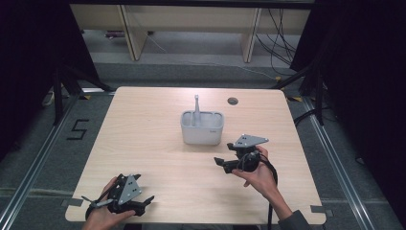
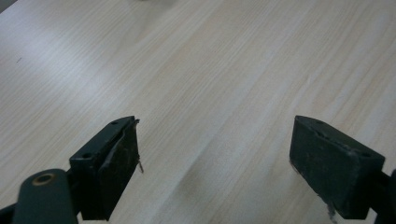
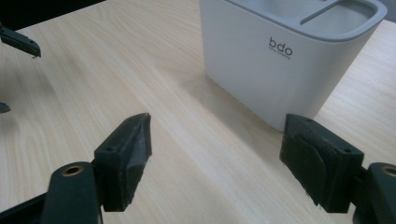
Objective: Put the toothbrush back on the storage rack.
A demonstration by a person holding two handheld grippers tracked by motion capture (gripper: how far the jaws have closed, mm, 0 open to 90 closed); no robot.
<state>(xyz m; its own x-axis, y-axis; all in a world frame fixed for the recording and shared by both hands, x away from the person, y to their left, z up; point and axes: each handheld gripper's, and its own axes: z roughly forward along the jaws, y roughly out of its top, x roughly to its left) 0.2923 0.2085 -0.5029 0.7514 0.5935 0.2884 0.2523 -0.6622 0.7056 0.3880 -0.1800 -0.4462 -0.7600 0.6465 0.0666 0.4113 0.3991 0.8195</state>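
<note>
Hands sit low on the tabletop [image 1: 143, 120]: at about seven o'clock the left claw [image 1: 148, 200] rests near the front edge, its jaws spread wide over bare wood with nothing between them. Near the centre, toward twelve o'clock, stands the white caddy [image 1: 202, 128] with a grey handle [image 1: 196, 106] sticking upright from a rear compartment. At about four o'clock from the caddy, just beside its front right corner, the right claw [image 1: 221, 164] points left, its jaws gaping and empty, the caddy's lettered wall [image 3: 261, 70] close ahead in the right gripper view.
</note>
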